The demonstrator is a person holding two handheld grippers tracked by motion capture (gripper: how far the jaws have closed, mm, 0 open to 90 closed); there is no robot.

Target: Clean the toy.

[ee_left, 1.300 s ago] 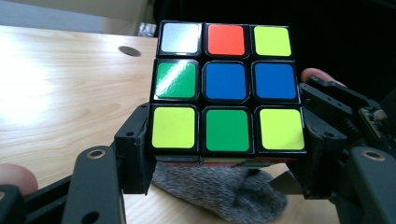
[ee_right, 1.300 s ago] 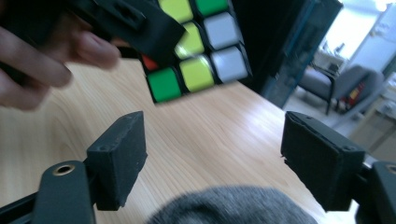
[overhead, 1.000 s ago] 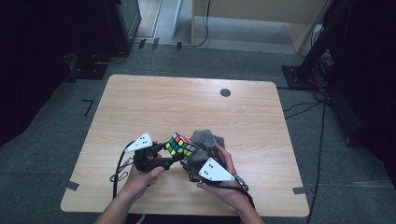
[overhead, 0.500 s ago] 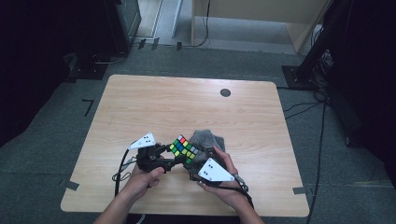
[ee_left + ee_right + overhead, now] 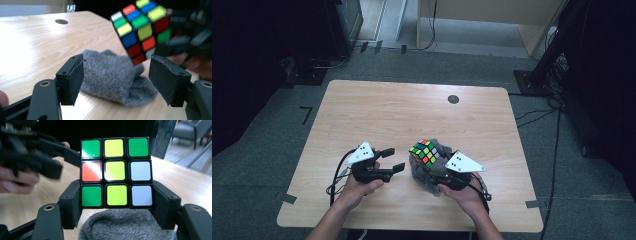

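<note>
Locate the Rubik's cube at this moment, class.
The Rubik's cube is clamped in the right tongs, lifted just above the grey sock, at the near middle of the table, right of the open left tongs.

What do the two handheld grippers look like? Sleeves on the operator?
Both the left gripper and right gripper are black with two blocky padded jaws, each topped by a grey three-cornered plate carrying small dark dots. A black cable trails from each. Forearms are bare, no sleeves in view.
</note>
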